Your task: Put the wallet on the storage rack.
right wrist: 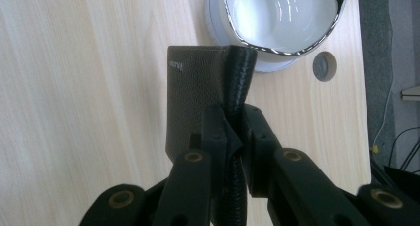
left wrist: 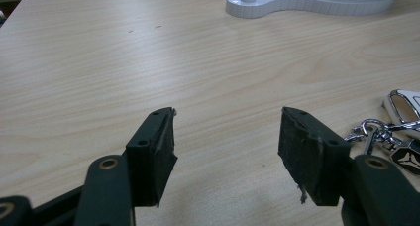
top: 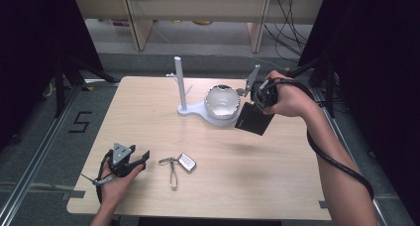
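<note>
1. The right gripper (top: 261, 96) had its jaws clenched on the rolled edge of a black wallet (right wrist: 198, 94), lifting it clear of the surface (top: 247, 186). Pinching one edge let the flat body hang free below the jaws, seemingly so it could be carried.
2. Just ahead of those jaws stood a white bowl (right wrist: 280, 18) with a shiny rim, seated on a white stand (top: 195, 111). The wallet hung beside the bowl, its far corner close to the rim; I judged the bowl was where it was headed.
3. The left gripper (top: 130, 159) rested low, jaws released and grasping nothing, with bare wood between them.
4. To the right of those open jaws lay a key fob (left wrist: 403, 104) on a metal ring (left wrist: 371, 129), near enough to be the likely next pick.
5. Count: two grippers, one wallet, one bowl, one stand with one upright post (top: 179, 82), one key fob.
</note>
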